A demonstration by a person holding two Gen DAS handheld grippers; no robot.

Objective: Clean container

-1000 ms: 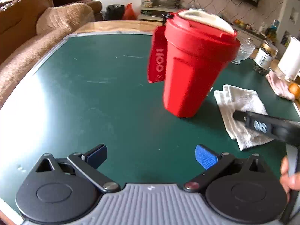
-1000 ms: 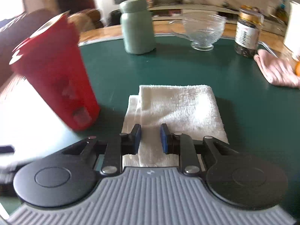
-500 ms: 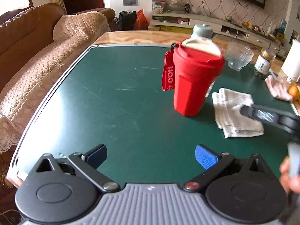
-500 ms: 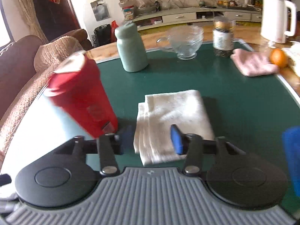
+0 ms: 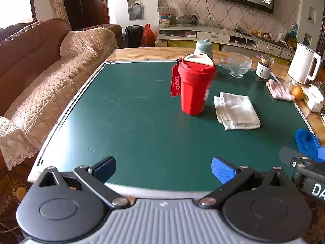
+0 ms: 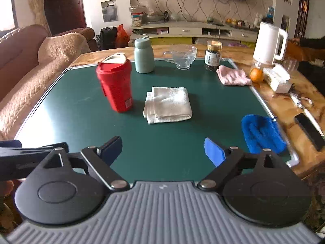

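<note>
Left gripper point(image 5: 163, 167) hangs over the near edge of the green table point(image 5: 132, 126), jaws spread wide, nothing btwn the pads. Right gripper point(image 6: 163, 151) is just beside it at the same near edge, also spread wide & empty; its dark finger shows at the right margin of the left cam. Out in front, mid-table: red cup point(image 5: 194, 86) w/ white lid, upright, red strap hanging down its left side, not touched by either gripper. Just right of it, close but apart, lies a folded white cloth point(image 5: 236, 112) flat on the green top. Blue fuzzy cloth point(image 6: 262, 133) sits near the table's right edge, close to the right gripper's blue pad. Further back, a row: grey-green bottle point(image 6: 143, 58) behind the cup, glass bowl point(image 6: 183, 56), dark jar w/ gold lid point(image 6: 212, 58), pink cloth point(image 6: 232, 76). On the wood surround at right: orange point(image 6: 256, 74), white kettle point(image 6: 270, 43), black phone point(image 6: 309, 130). Brown sofa point(image 5: 34, 77) along the left side.
</note>
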